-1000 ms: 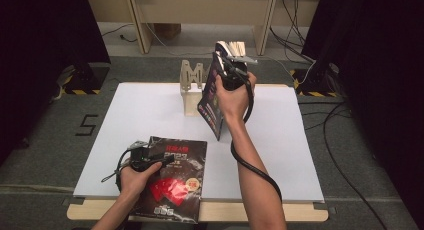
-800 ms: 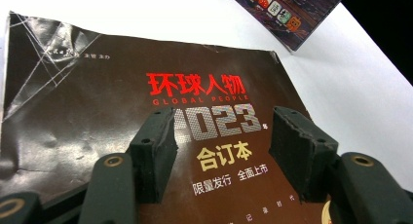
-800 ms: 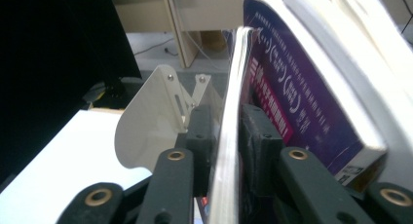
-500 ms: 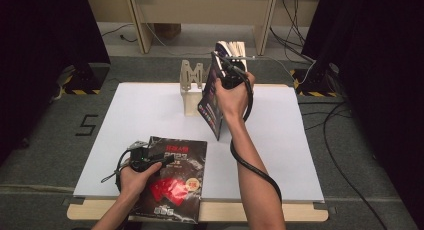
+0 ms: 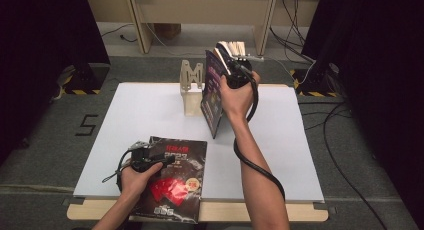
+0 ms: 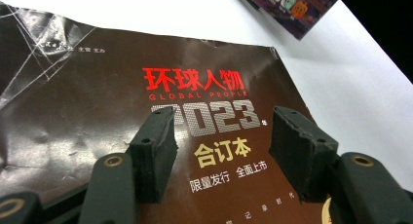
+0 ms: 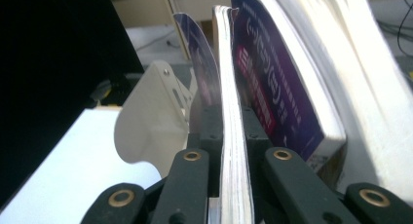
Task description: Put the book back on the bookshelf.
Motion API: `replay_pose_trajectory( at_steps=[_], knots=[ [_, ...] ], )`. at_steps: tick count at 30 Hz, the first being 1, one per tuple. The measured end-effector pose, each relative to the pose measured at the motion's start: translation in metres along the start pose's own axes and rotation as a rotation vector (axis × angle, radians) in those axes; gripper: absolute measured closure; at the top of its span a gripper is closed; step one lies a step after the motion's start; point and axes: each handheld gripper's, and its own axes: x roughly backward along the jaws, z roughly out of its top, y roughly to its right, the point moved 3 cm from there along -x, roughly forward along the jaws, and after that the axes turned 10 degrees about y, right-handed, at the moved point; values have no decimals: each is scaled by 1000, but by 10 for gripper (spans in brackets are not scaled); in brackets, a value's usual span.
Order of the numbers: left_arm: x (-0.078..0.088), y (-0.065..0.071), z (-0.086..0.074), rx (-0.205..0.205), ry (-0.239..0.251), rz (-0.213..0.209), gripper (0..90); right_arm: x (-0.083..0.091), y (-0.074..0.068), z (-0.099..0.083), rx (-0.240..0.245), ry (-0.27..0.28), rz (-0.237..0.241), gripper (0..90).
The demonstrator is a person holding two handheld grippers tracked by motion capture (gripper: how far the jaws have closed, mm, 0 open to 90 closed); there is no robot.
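Tabletop (image 5: 150,115), white, seen from the high view: your right gripper (image 5: 235,77) is raised near the far edge, its jaws closed on a purple-covered magazine (image 5: 212,95) held upright on edge, just beside a pale wooden bookend stand (image 5: 191,87). Your left gripper (image 5: 150,157) rests at the near edge over a dark glossy magazine with red lettering (image 5: 177,182) that lies flat, overhanging the tabletop's front edge.

Left gripper view: your jaws stand apart with nothing between them, poised over the dark glossy magazine (image 6: 97,102) and its "2023" print. A corner of the purple-covered magazine (image 6: 292,5) shows farther off.

Right gripper view: your jaws have just been closing and now pinch the page block of the purple-covered magazine (image 7: 234,136). Pale wooden bookend stand (image 7: 151,117) sits beside it, to the left; thicker books (image 7: 311,78) stand to the right.
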Motion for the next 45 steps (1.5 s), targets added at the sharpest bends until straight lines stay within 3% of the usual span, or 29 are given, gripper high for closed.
replay_pose_trajectory(
  at_steps=[6,15,22,33,45],
  knots=[
    [1,-1,1,4,8,6,416,0,0,6,-35,30,21,846],
    [4,-1,5,6,19,7,416,2,-11,7,-5,53,45,846],
    [3,-1,4,3,16,2,417,9,-17,19,11,89,43,846],
    [2,-2,2,5,8,6,417,14,-10,33,-6,154,38,846],
    [2,-1,1,7,8,3,417,-3,-11,36,28,206,12,846]
  ],
)
